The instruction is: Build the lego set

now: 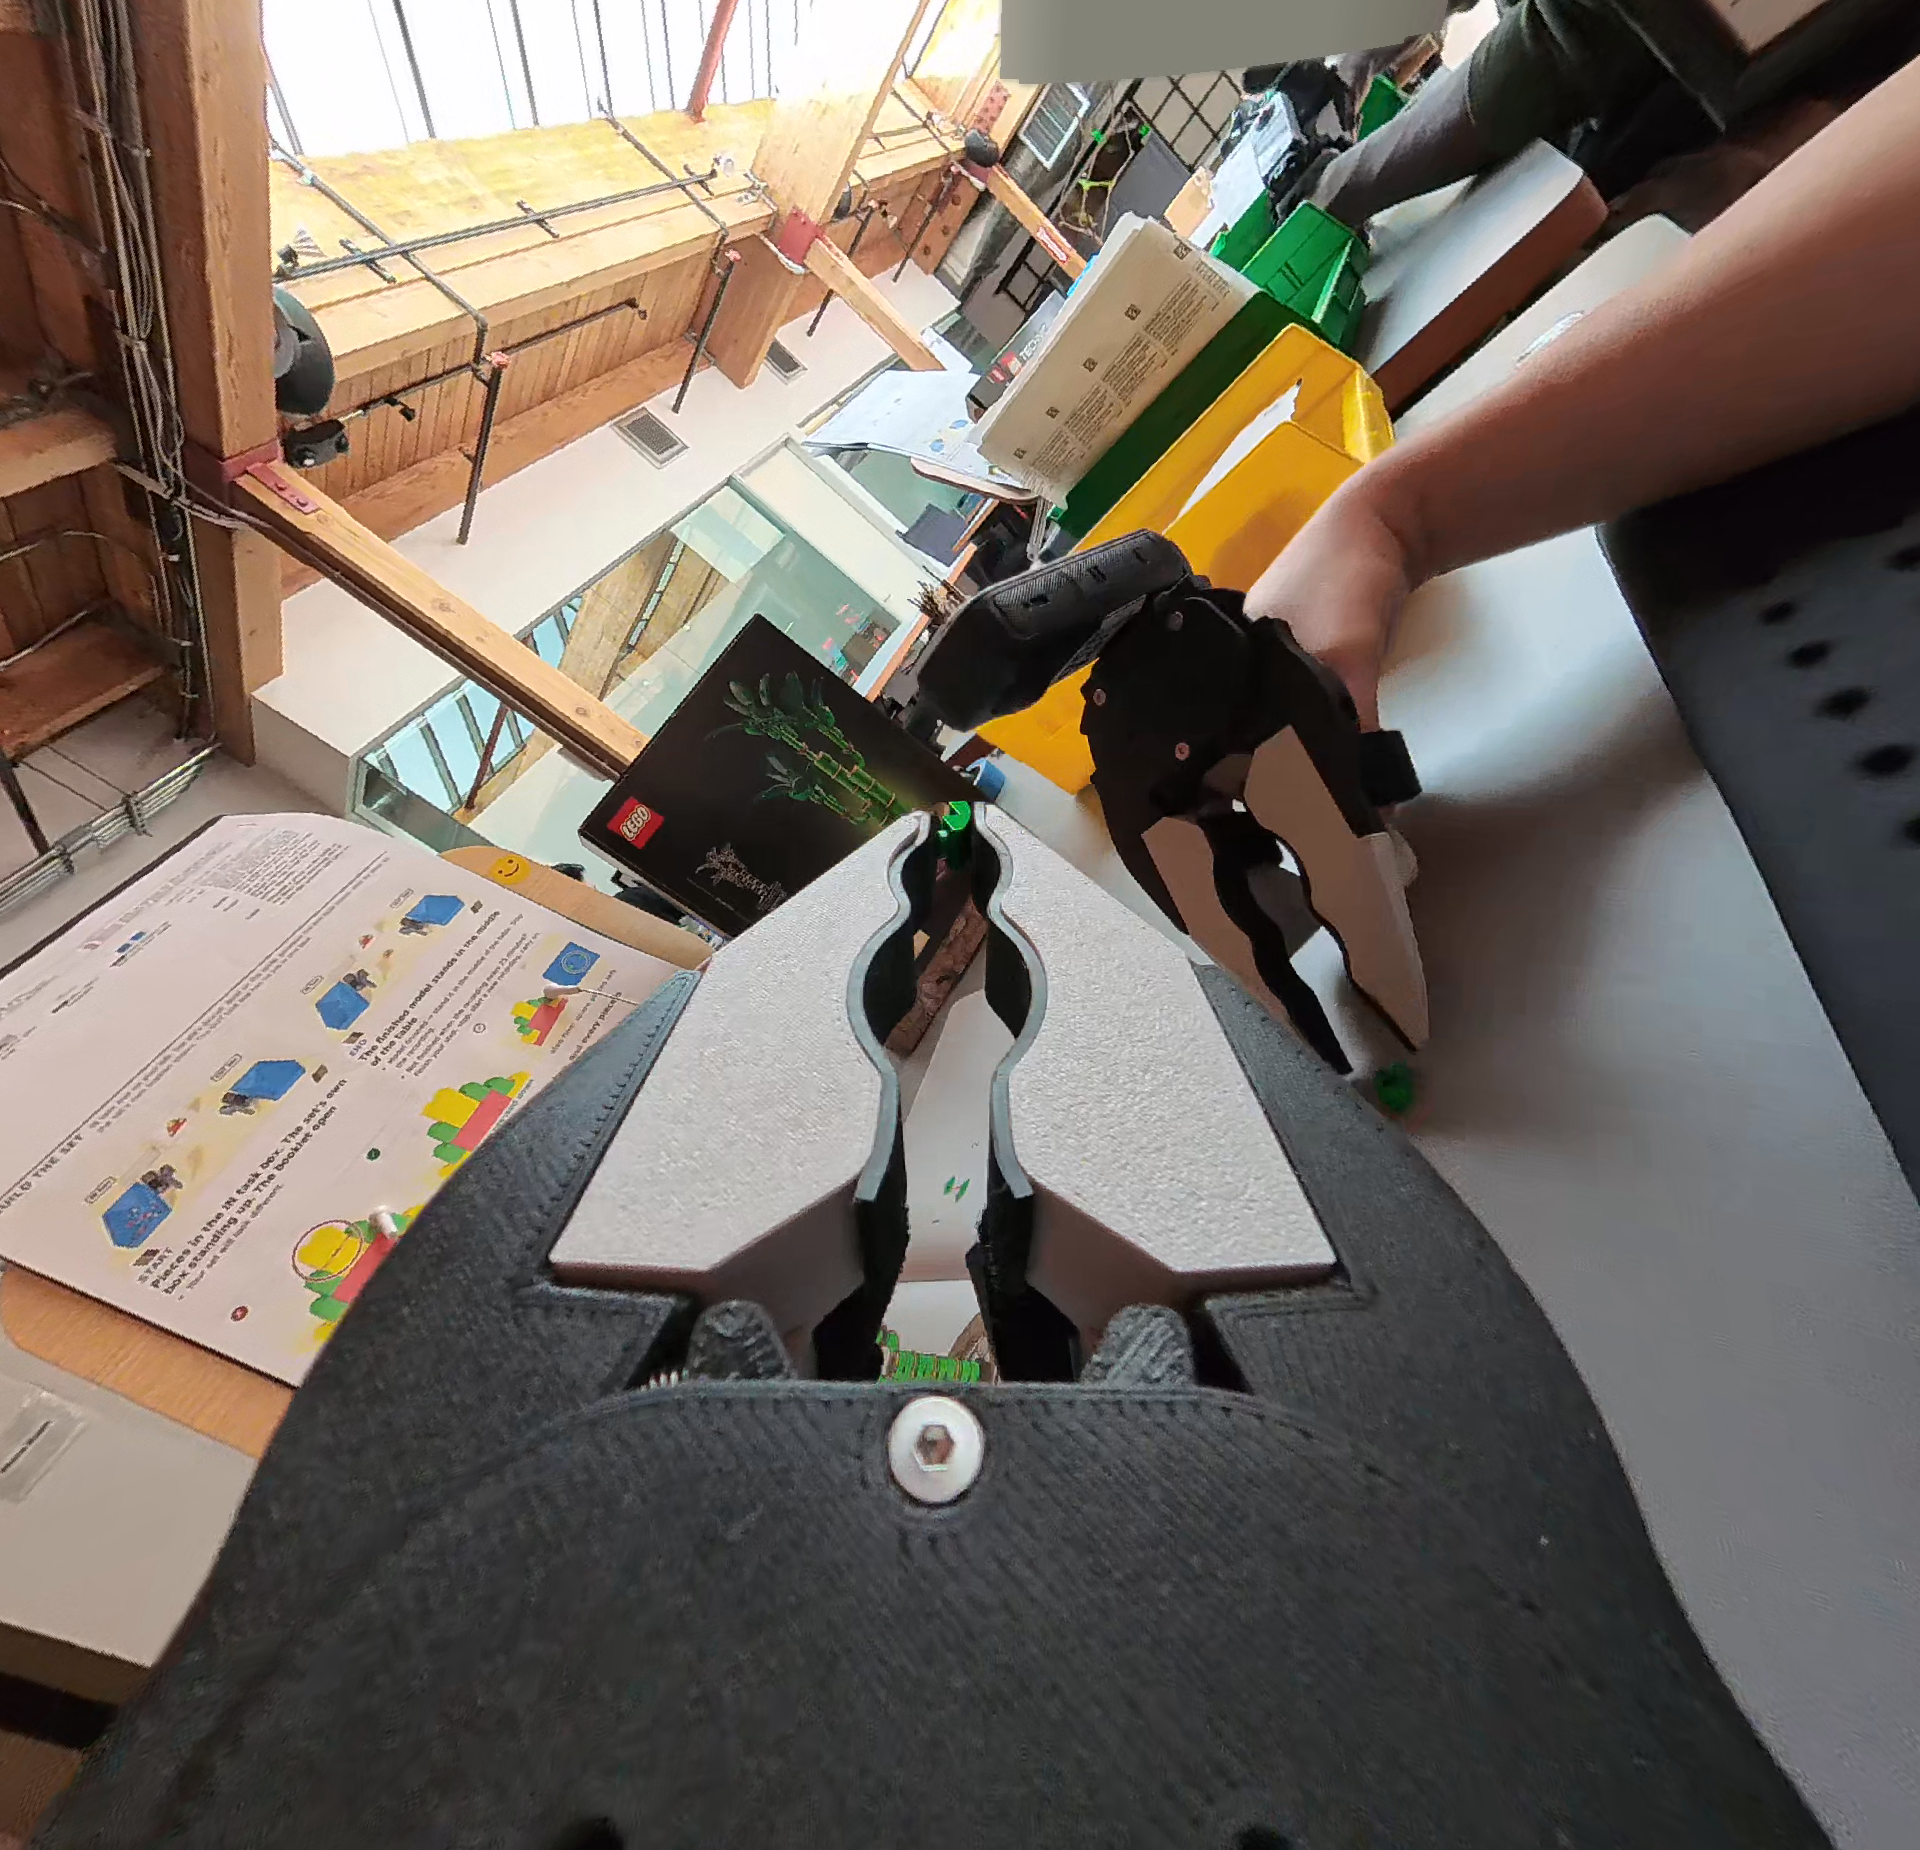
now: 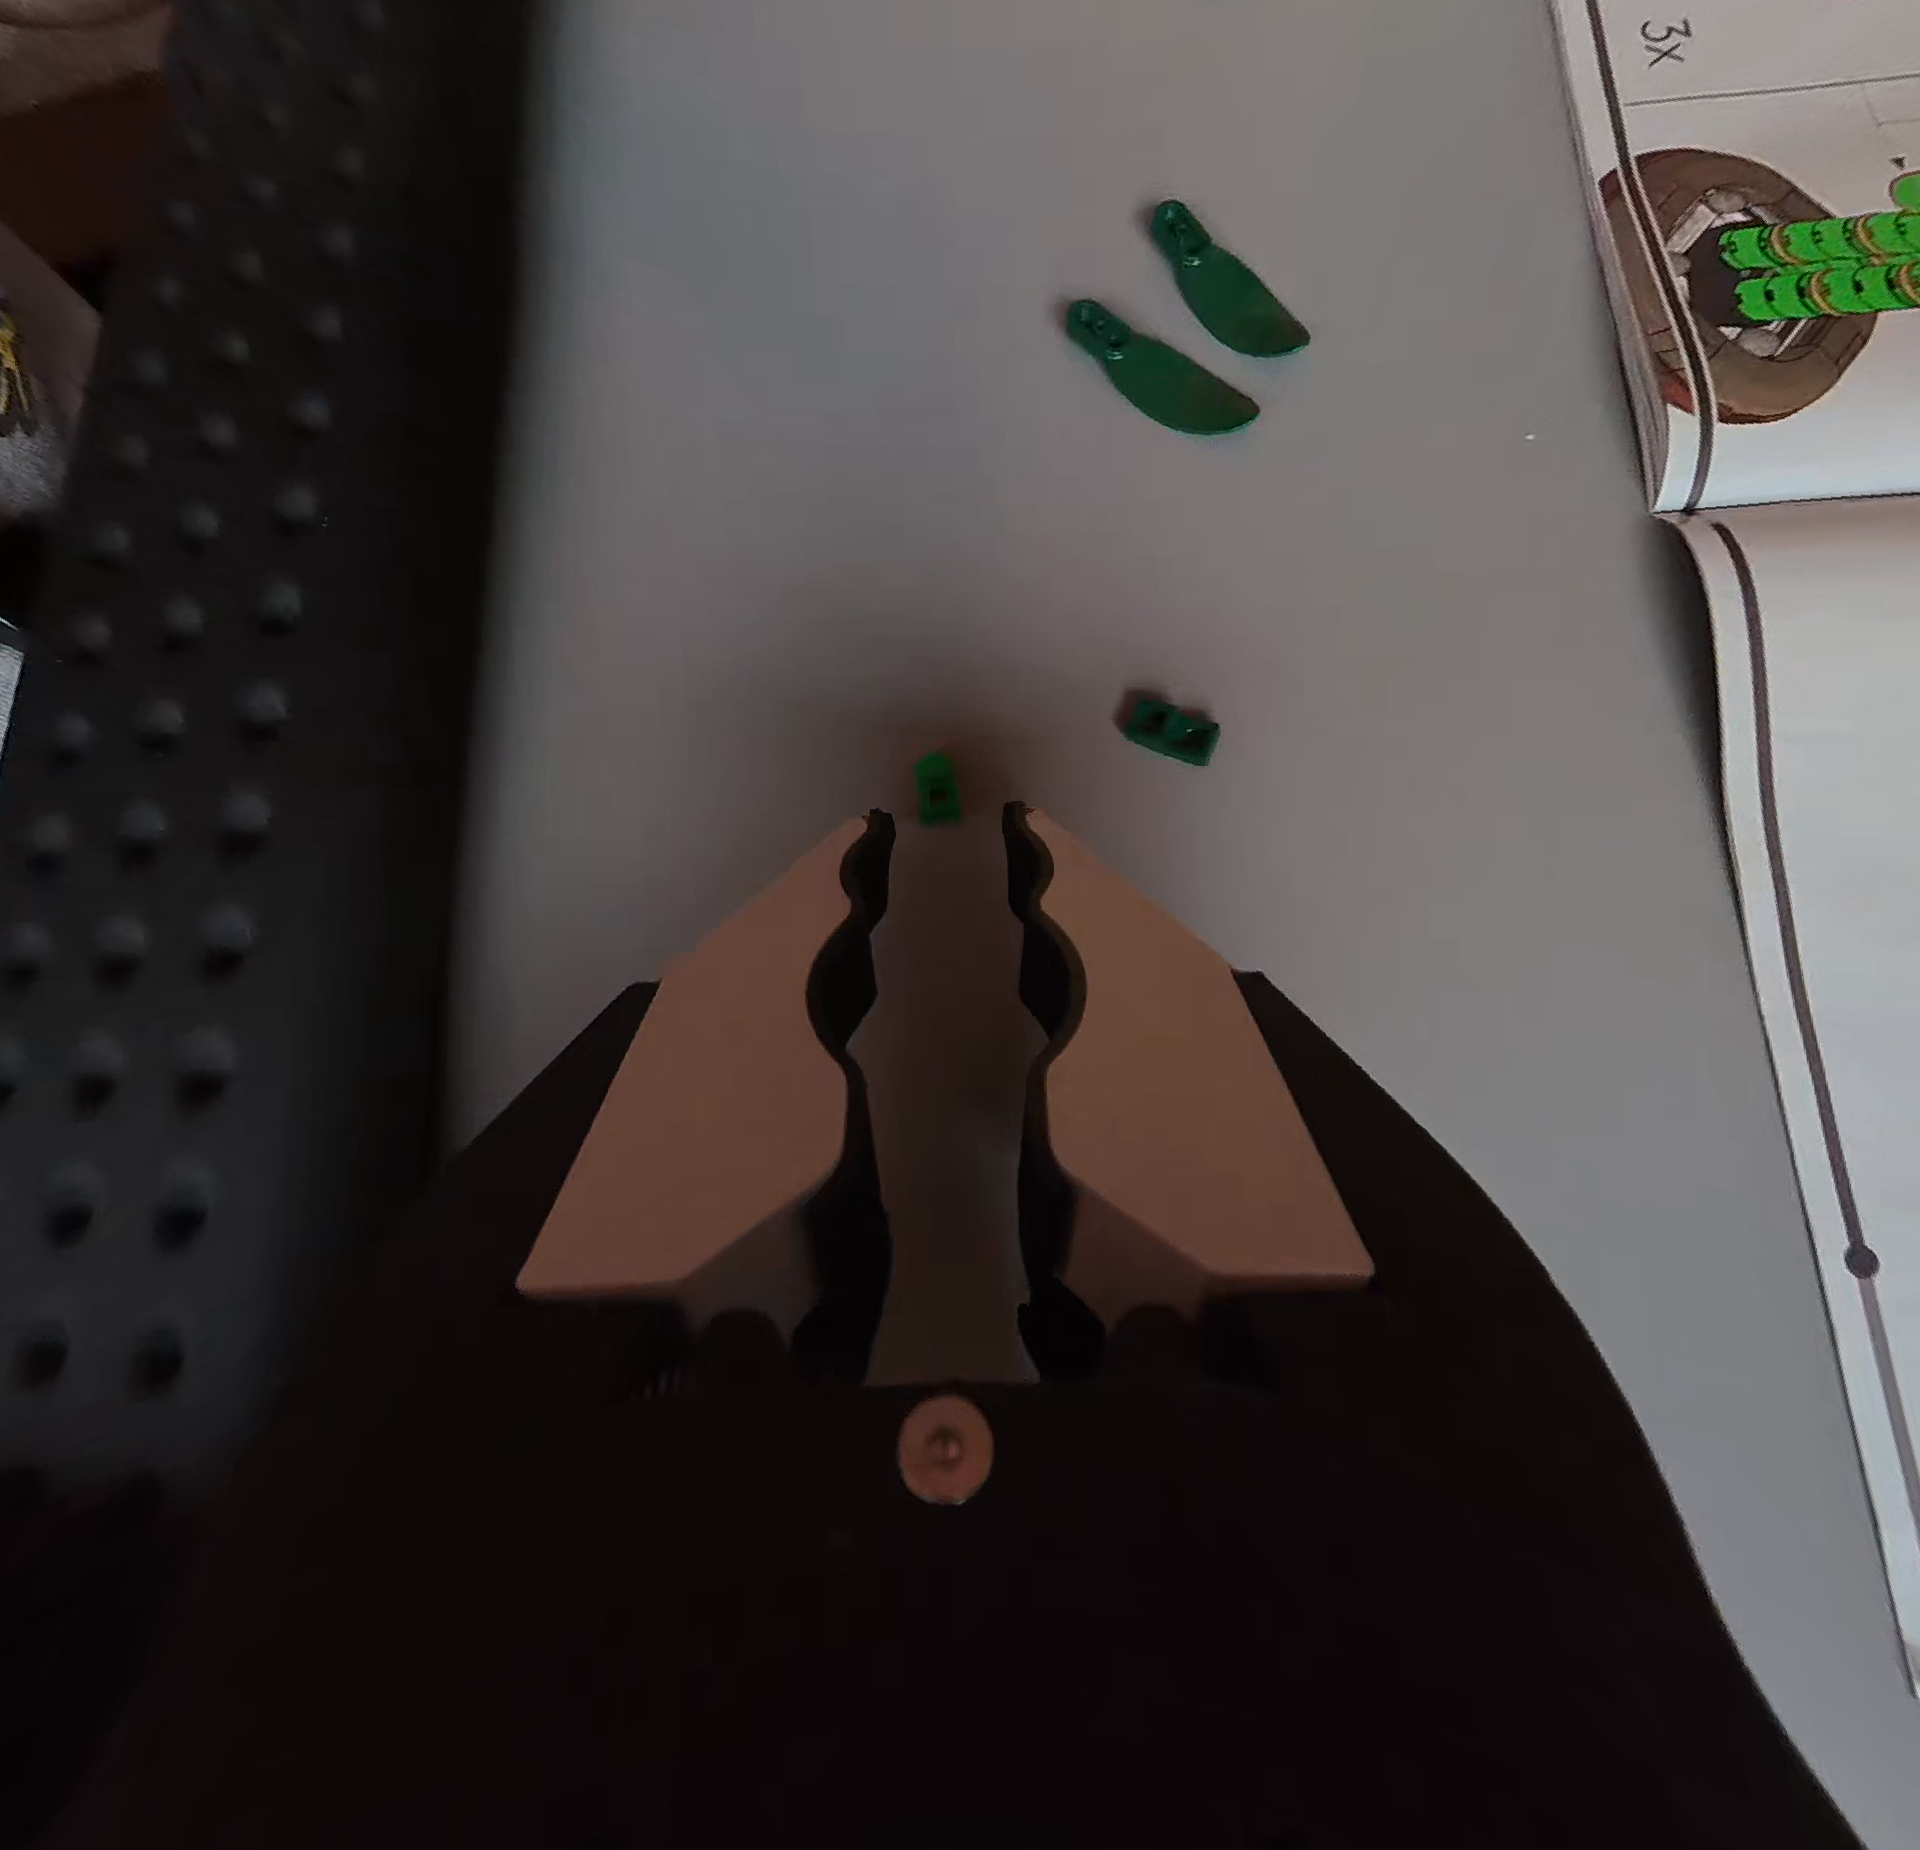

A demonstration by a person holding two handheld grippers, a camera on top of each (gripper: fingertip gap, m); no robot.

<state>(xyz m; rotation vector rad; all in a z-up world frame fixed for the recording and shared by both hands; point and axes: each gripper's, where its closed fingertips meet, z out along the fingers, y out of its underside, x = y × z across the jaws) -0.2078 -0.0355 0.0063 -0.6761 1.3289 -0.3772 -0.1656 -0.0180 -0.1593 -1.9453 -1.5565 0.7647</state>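
My left gripper (image 1: 951,834) is raised off the table and shut on a bright green segmented stalk (image 1: 953,821). The stalk runs between the fingers, and a brown part (image 1: 935,979) of the model shows behind them. My right gripper (image 2: 948,813) is open, with its tips down on the grey table. It also shows in the left wrist view (image 1: 1371,1047). A small bright green piece (image 2: 936,788) lies just ahead of its tips, between them. A dark green clip piece (image 2: 1170,728) lies to the right. Two dark green leaf pieces (image 2: 1158,372) (image 2: 1231,283) lie farther ahead.
The open instruction booklet (image 2: 1787,366) lies at the right. A black studded mat (image 2: 156,657) runs along the left. A yellow bin (image 1: 1247,512), a green bin (image 1: 1309,262), the black set box (image 1: 748,792) and a printed sheet (image 1: 260,1052) stand around the table. One gripper's finger ends stand about 15 centimetres off the other's.
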